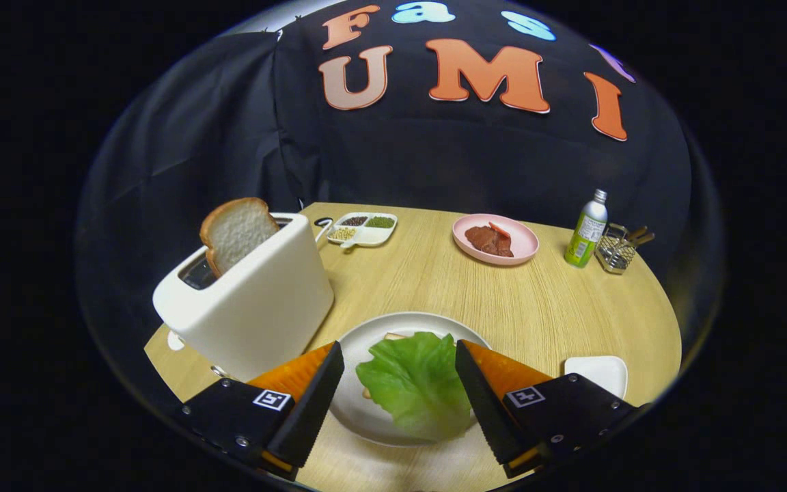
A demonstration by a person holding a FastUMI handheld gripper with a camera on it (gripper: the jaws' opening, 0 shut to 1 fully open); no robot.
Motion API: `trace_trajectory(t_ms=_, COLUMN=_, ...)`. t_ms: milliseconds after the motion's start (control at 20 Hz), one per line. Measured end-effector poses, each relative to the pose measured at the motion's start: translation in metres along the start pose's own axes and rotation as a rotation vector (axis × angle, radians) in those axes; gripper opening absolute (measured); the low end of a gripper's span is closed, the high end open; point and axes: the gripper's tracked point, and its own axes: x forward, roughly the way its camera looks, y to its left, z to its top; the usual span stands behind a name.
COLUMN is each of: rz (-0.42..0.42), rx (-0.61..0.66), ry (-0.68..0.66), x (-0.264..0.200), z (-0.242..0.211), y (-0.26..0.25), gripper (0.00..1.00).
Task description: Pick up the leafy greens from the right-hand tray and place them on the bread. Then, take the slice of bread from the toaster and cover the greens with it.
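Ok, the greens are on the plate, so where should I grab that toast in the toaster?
Grip the bread slice by its exposed upper half, coming from above. It stands tilted out of the toaster slot, both flat faces free. The open gripper now straddles the greens.

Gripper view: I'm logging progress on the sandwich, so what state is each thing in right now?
gripper: open, fingers either side of the greens, not pressing them
leafy greens: lying on the bread
bread on plate: almost wholly covered, an edge showing
white plate: holding bread and greens
toaster: bread slice sticking up from its slot
right-hand tray: nothing on the part seen
green bottle: upright, capped
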Motion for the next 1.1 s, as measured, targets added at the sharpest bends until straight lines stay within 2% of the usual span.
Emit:
trace_trajectory(t_ms=550, rz=-0.012, rx=-0.059, ry=-0.125, x=-0.021, z=0.081, y=0.073, gripper=0.98)
trace_trajectory(t_ms=1100, rz=0.024, rx=-0.069, ry=-0.140, x=0.013, z=0.114, y=0.151, gripper=0.98)
